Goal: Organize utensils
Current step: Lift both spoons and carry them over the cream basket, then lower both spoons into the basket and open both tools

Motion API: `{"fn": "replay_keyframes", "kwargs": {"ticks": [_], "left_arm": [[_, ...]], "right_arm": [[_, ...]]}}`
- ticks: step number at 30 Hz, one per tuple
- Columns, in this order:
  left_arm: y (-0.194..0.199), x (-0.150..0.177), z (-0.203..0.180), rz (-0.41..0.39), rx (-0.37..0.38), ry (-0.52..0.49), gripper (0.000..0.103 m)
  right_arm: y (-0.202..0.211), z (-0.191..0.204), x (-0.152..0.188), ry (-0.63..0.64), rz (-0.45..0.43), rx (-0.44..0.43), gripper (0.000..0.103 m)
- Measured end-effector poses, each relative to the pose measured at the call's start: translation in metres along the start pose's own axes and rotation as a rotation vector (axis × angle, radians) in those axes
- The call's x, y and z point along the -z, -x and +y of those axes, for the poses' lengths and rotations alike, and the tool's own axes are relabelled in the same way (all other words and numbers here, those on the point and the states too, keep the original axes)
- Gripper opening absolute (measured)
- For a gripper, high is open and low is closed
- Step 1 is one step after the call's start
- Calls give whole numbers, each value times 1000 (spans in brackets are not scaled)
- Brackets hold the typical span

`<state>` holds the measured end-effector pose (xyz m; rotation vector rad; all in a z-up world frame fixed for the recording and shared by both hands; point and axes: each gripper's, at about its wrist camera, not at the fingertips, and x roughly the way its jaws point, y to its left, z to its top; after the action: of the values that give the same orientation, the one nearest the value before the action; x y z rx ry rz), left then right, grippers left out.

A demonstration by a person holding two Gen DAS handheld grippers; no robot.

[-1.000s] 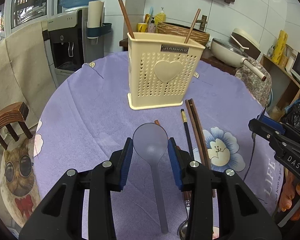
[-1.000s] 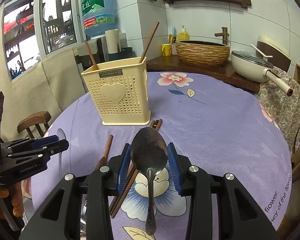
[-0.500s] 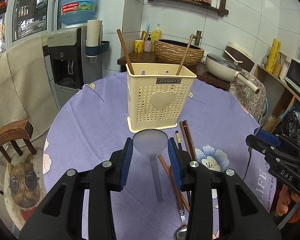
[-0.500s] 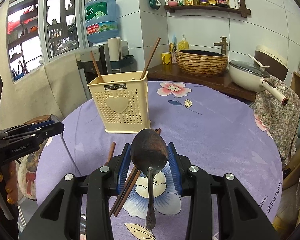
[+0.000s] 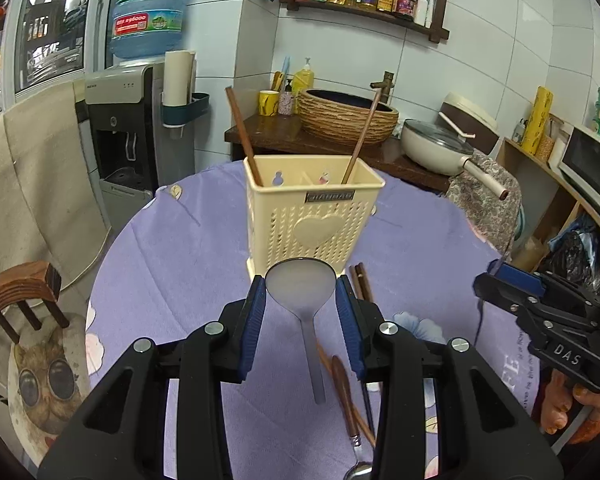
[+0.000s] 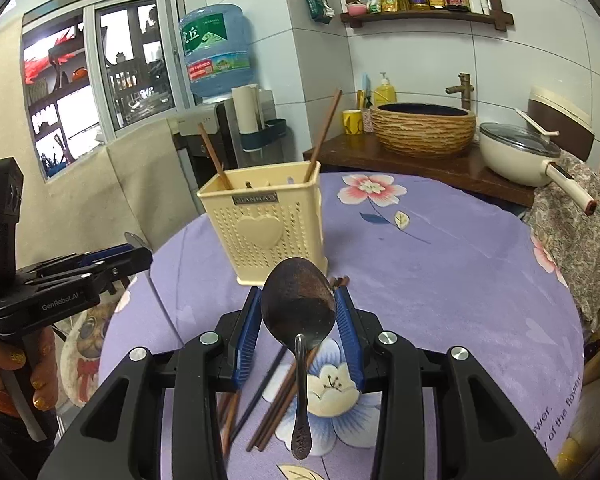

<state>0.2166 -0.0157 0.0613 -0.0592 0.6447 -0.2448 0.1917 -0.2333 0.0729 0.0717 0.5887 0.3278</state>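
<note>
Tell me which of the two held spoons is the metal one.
The dark metal spoon in the right gripper; the left gripper holds a translucent grey plastic spoon.

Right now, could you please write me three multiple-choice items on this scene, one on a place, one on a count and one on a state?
1. Where does the cream utensil holder stand?
A. on the purple tablecloth
B. on the wooden counter
C. on the chair

2. How many chopsticks stand in the holder?
A. none
B. two
C. five

3. What is the right gripper doing?
A. standing open with nothing between its pads
B. gripping a chopstick
C. gripping the bowl of a dark metal spoon

Answers:
1 A: its base rests on the cloth.
2 B: one chopstick leans left, another chopstick leans right.
3 C: the blue pads press both sides of the bowl, with the handle hanging free.
</note>
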Motion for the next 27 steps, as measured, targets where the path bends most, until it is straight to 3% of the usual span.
{"fn": "replay_keyframes", "kwargs": {"ticks": [5,11,16,21,27], "left_arm": [[14,-46,-1,-66,10,-15,37],[30,-128,1,-161,6,16,37],[22,-175,1,-200,-38,39,37],[-4,-192,3,-209,-96,44,37],[-48,-168,19,-173,-132,68,37]], "right_arm": [[-1,10,-46,29,-74,-14,37],[-1,14,-125,-19,-205,-21,37],[-15,15,-173,-58,-297,26,37],[-49,19,-180,-43,-324,92,37],[-98,11,-155,-58,-267,131,37]]}}
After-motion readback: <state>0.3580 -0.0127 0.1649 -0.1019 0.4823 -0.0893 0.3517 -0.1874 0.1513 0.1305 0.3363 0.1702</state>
